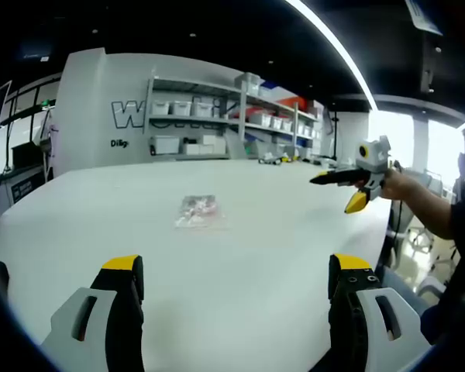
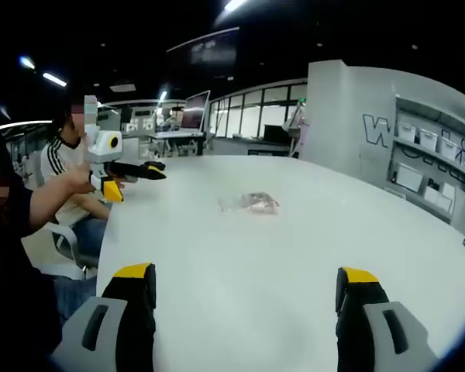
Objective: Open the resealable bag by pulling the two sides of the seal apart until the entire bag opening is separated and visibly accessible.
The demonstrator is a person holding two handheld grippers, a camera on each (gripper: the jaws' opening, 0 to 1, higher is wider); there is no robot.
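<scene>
Both hand-held grippers, left point(image 1: 236, 291) and right point(image 2: 248, 298), gape empty, resealable bag point(image 1: 198, 211) lying well ahead on table point(image 1: 279, 232).

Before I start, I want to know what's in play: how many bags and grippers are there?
Resealable bag: 1
Grippers: 2, the left gripper and the right gripper
Total: 3

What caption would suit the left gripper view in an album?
Open hand-held gripper faces a small resealable bag lying on a white table.
</scene>
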